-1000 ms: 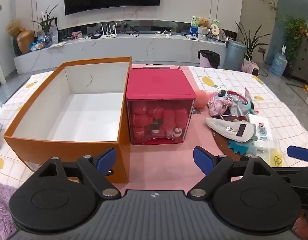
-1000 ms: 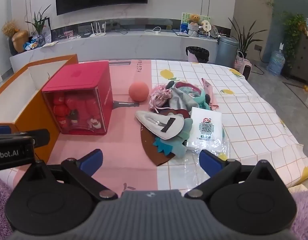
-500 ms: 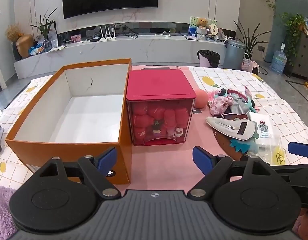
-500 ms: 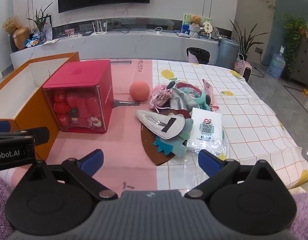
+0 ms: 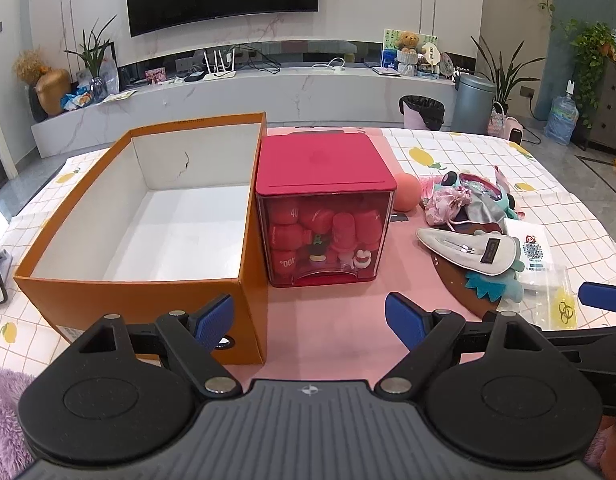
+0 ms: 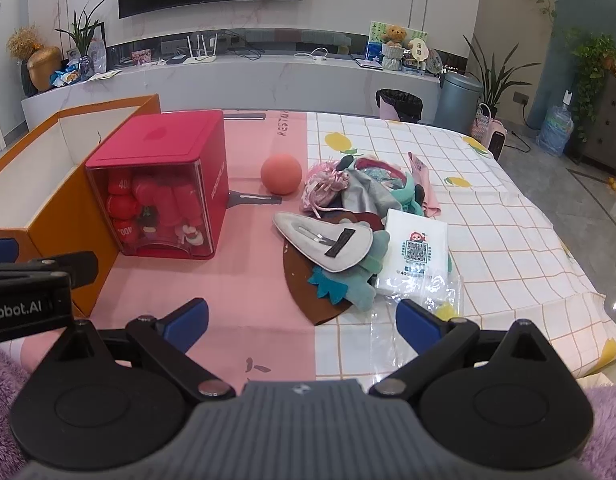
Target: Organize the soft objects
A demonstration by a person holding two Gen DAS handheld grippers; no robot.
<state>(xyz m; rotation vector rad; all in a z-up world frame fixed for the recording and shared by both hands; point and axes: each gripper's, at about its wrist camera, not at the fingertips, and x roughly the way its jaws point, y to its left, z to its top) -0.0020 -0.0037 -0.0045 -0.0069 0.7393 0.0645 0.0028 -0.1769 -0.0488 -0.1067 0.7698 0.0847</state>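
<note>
A heap of soft things lies on the table right of centre: a grey felt pouch, a teal plush piece, a pink drawstring bag and mixed fabrics. A pink ball rests beside them. An open orange box with a white, bare inside stands at the left, next to a red-lidded clear box of red items. My left gripper is open near the table's front edge, before the two boxes. My right gripper is open in front of the heap, holding nothing.
A white card with a QR code and clear plastic bags lie by the heap. A dark flat tool pokes from behind the red box. The checked tablecloth ends at the right edge. Purple fuzzy fabric sits at the near corner.
Both grippers have risen and drawn back slightly; the boxes and the heap sit a little lower in view. Nothing on the table has moved, and both stay open.
</note>
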